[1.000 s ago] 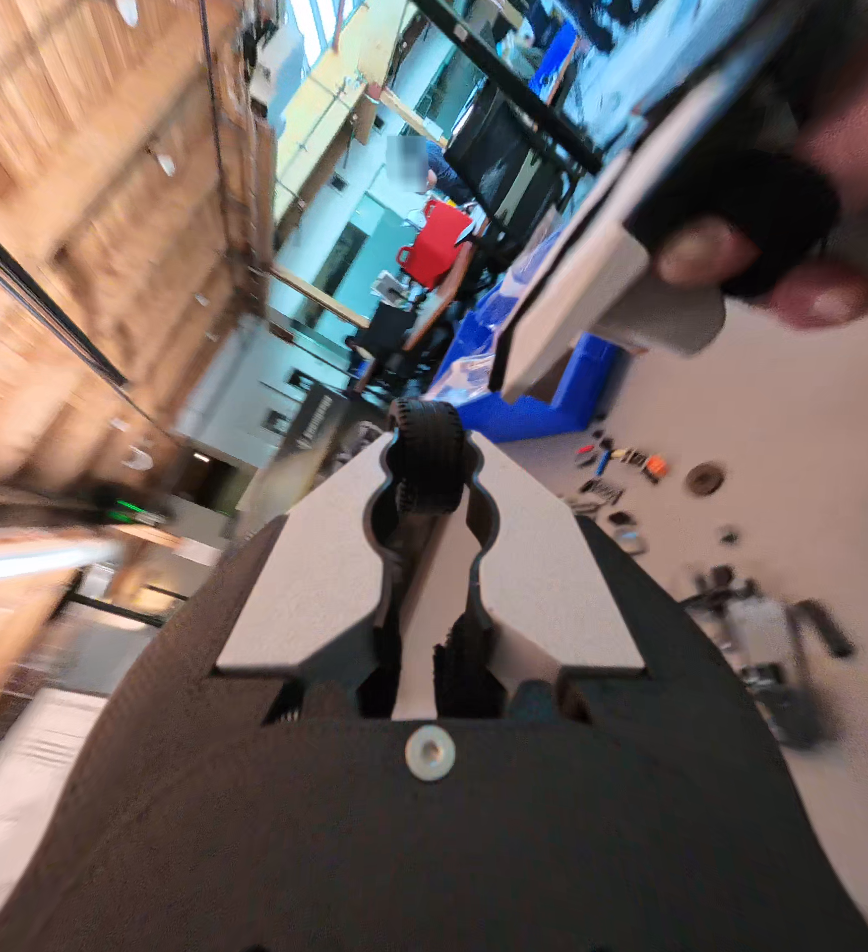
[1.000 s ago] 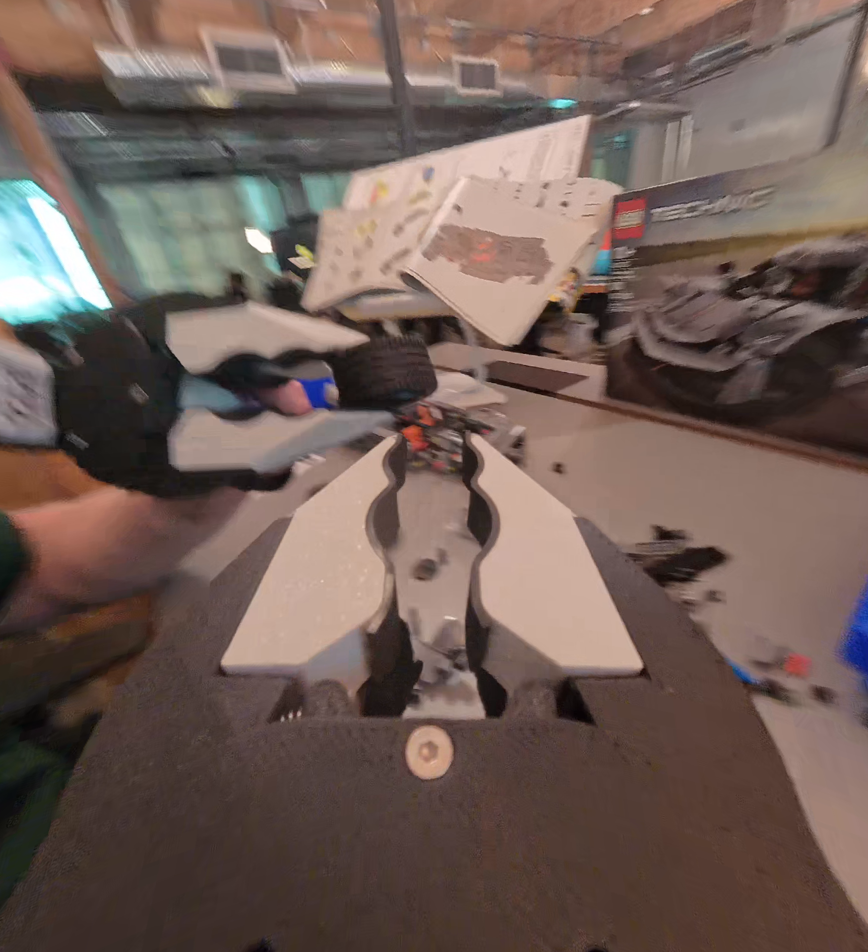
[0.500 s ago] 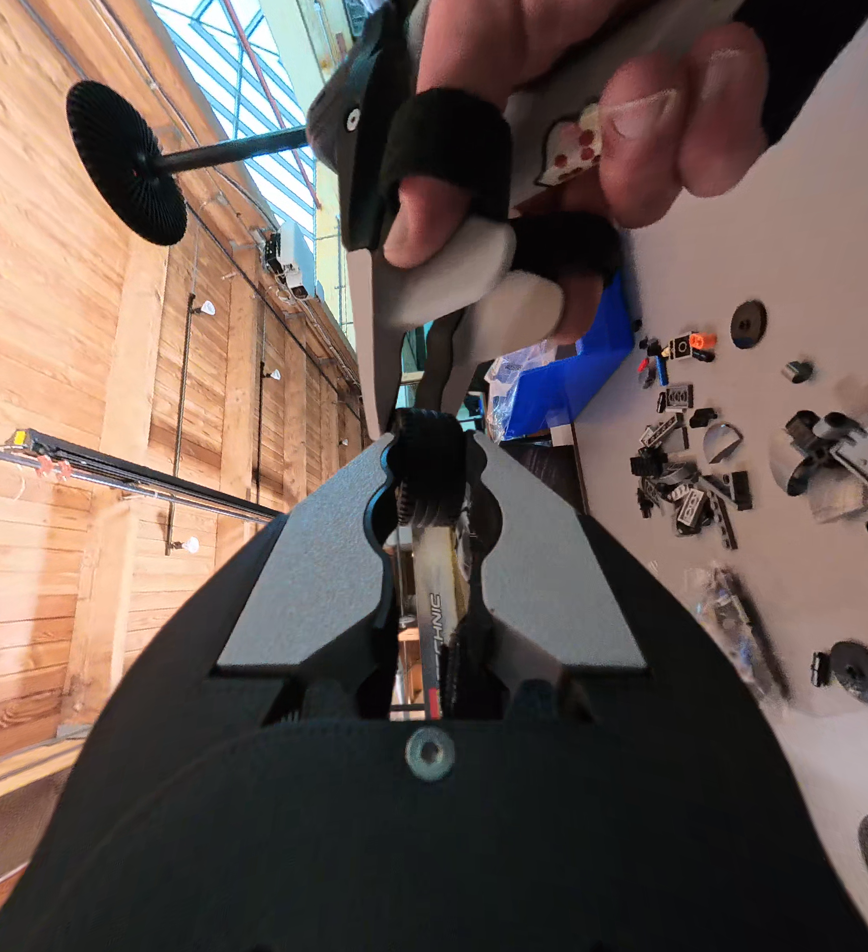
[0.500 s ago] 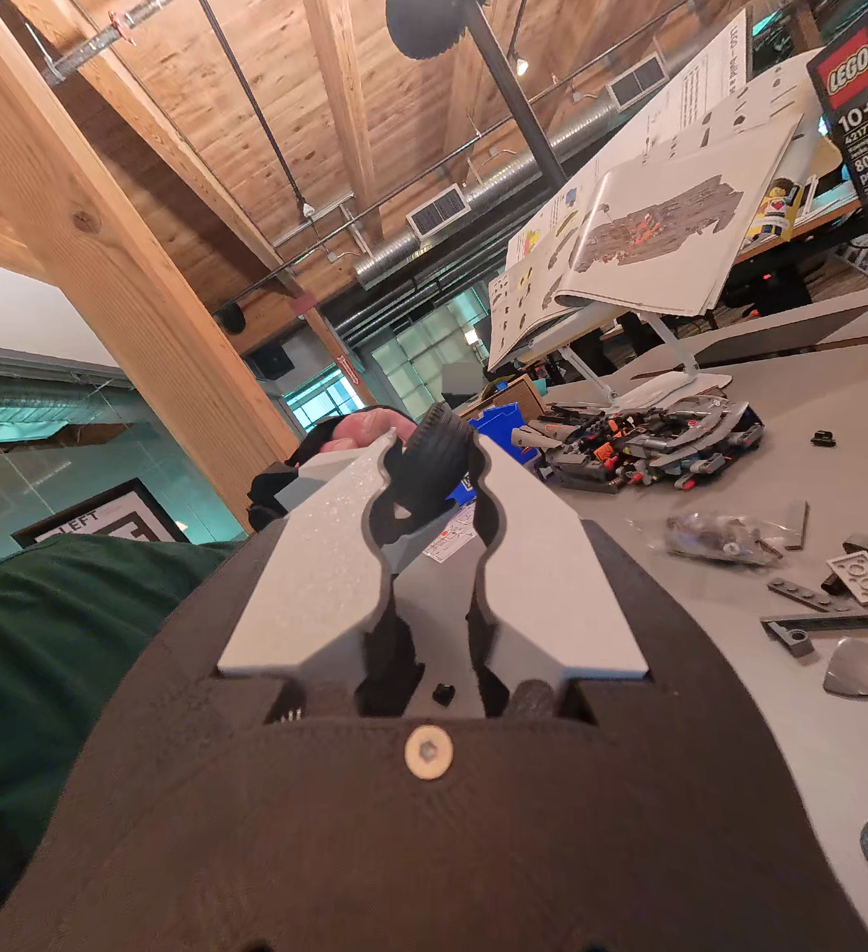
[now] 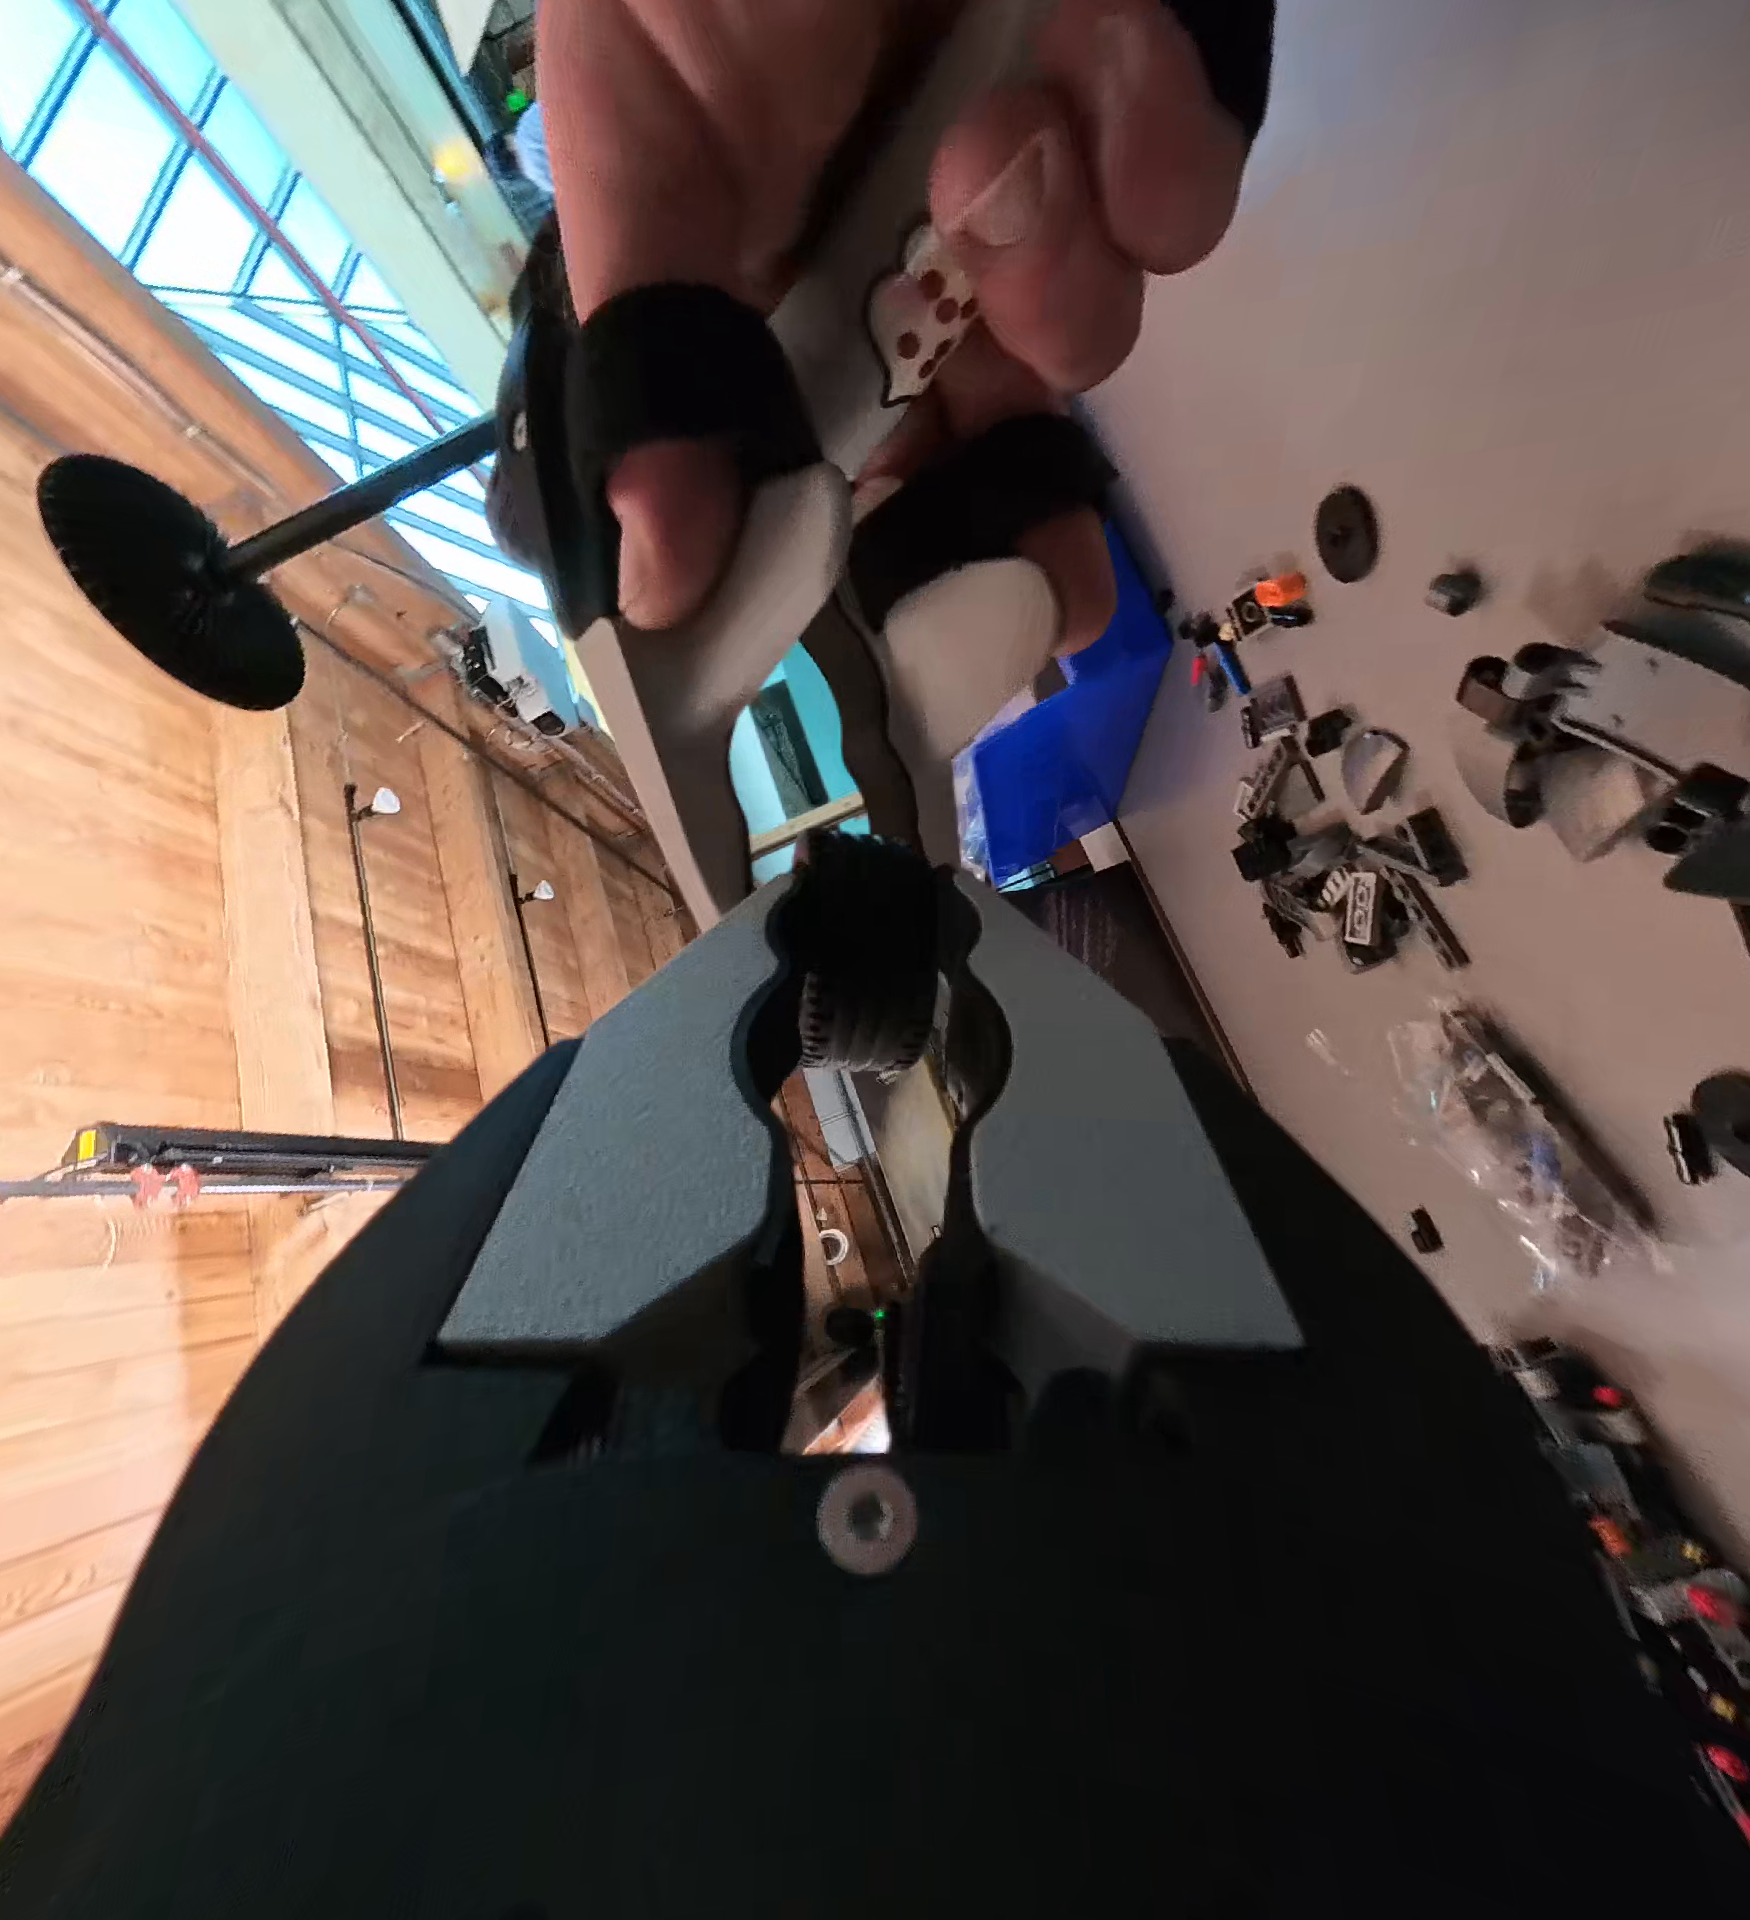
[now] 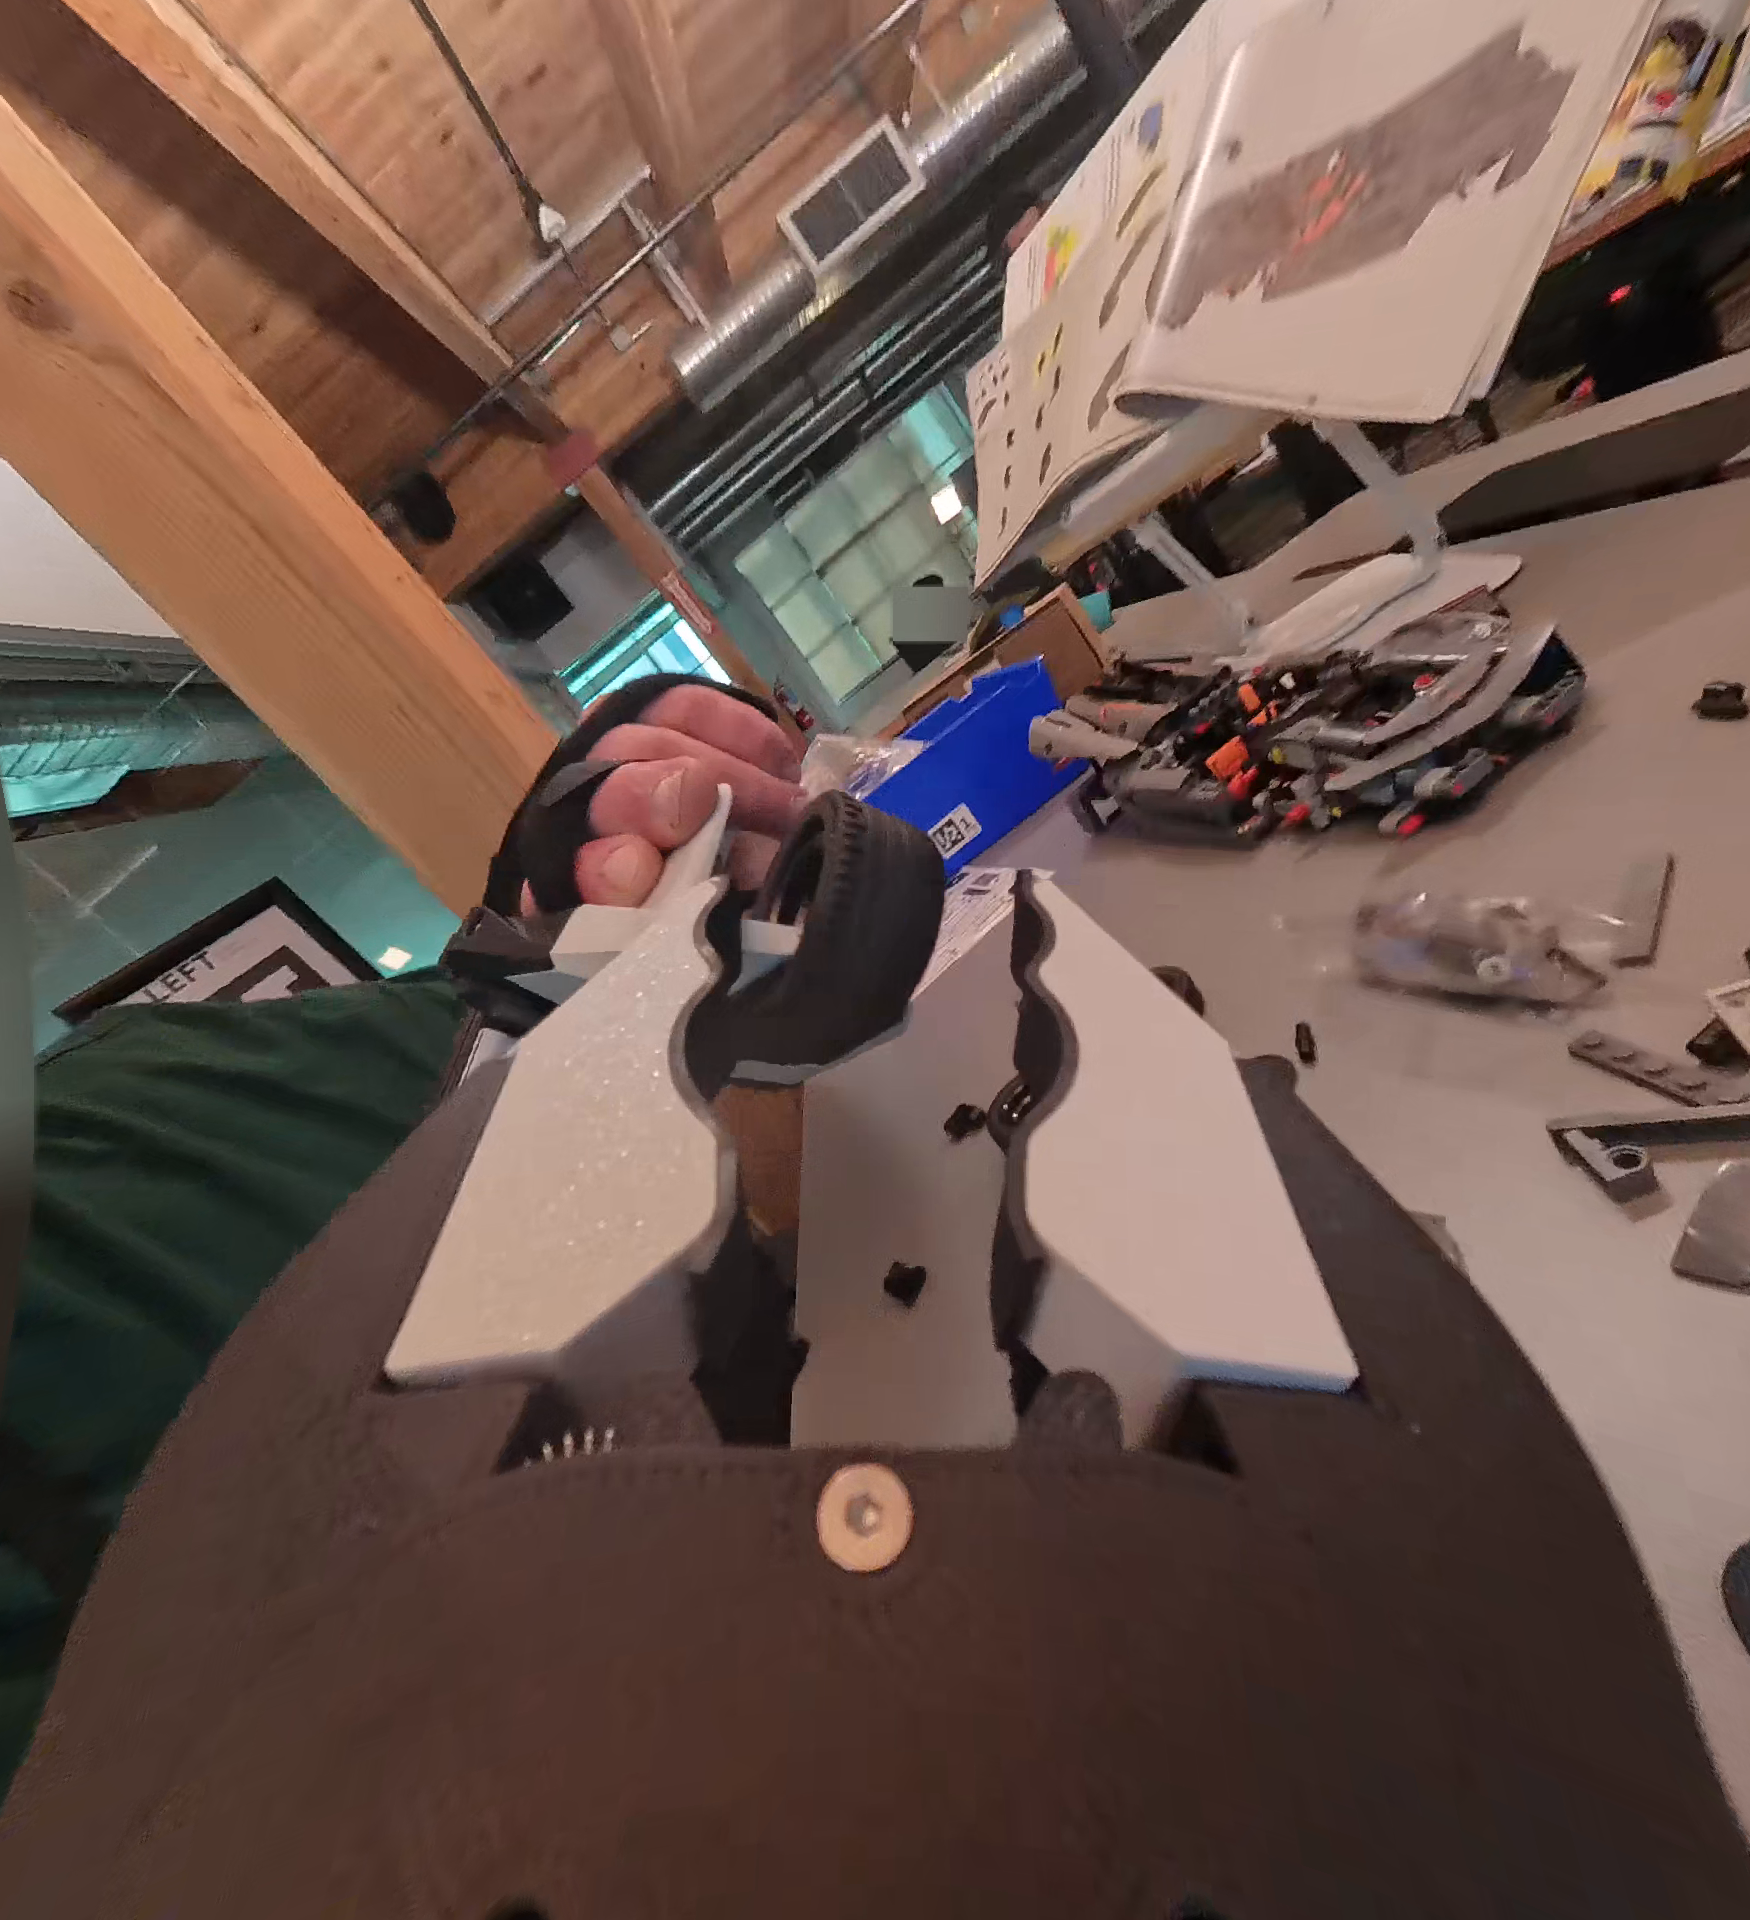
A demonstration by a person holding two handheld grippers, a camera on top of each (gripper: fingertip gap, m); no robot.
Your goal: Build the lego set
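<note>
My left tongs [image 5: 866, 914] pinched the tyre [image 5: 863, 977] while the right tongs [image 6: 876, 914], spread wide around it, risked knocking it loose.

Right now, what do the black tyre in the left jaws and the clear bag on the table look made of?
Black treaded tyre: probably rubber, matte, with moulded ribs. Clear crinkled bag: thin plastic film, glossy, wrinkled, with parts showing through it.

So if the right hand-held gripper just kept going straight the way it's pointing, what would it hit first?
Probably the black tire, held by the left hand-held gripper. It sits just ahead of the open right hand-held gripper, toward its left fingertip. Depth is hard to judge, so they may already touch.
</note>
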